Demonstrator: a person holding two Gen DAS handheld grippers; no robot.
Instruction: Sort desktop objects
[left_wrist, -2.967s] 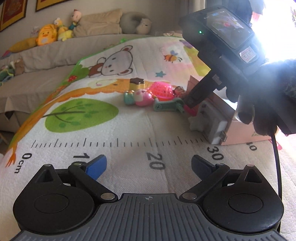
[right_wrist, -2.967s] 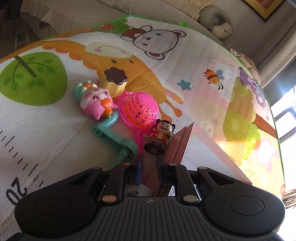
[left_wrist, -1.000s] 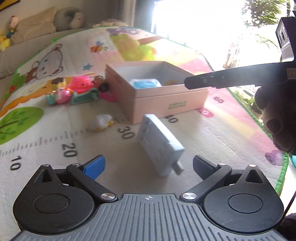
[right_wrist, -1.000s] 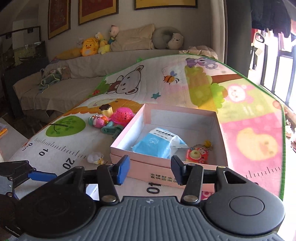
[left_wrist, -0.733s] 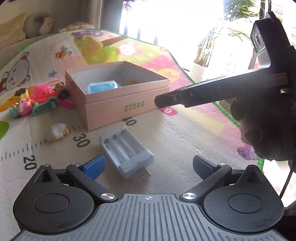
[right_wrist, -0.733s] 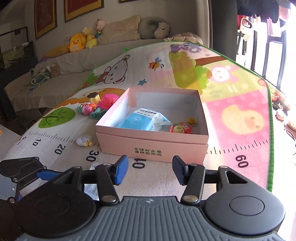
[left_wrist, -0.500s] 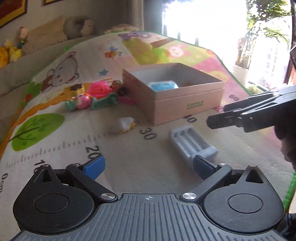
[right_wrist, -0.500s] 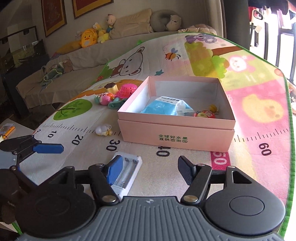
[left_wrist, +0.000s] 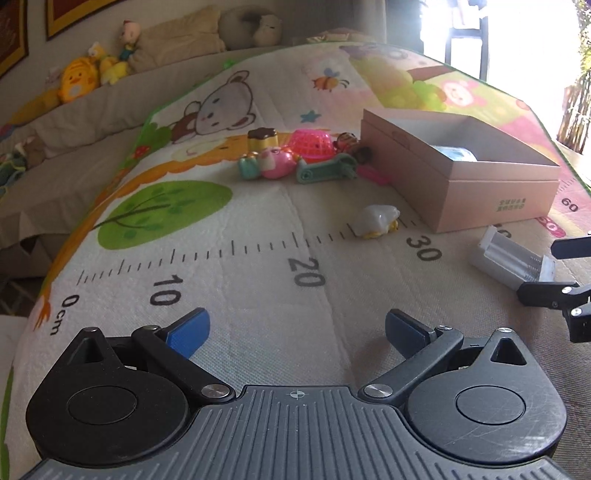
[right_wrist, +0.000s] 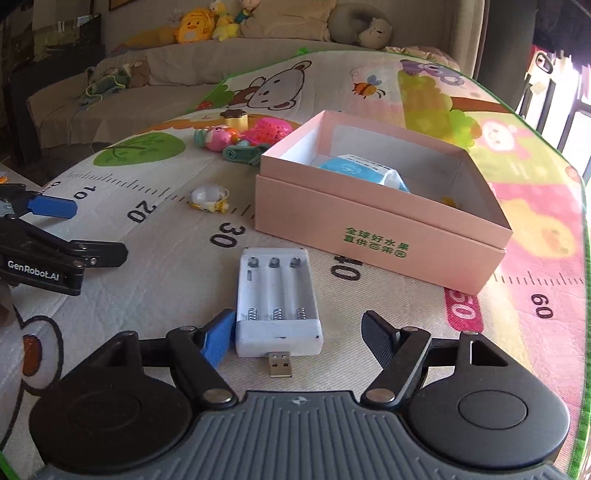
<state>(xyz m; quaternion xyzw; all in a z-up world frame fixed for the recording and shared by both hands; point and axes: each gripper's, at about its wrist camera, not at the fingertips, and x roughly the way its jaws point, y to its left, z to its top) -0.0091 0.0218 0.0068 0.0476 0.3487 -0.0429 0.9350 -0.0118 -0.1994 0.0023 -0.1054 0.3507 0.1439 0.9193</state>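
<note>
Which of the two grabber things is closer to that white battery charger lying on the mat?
Right. The right gripper has its open jaws around the white battery charger's near end; the left gripper hovers off to its side, apart.

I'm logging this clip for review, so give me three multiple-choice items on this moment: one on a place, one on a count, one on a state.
1. Where does the white battery charger lie?
A. inside the pink box
B. on the mat in front of the pink box
C. on the sofa

2. How many battery slots does the charger have?
A. three
B. one
C. six

3. How is the right hand-held gripper?
A. shut on the charger
B. shut and empty
C. open, with the charger's near end between its fingers

Answers: 1 B, it rests on the mat near the box's printed side; 2 A, three springs show; 3 C, the fingers stand wide apart and do not clamp it.
</note>
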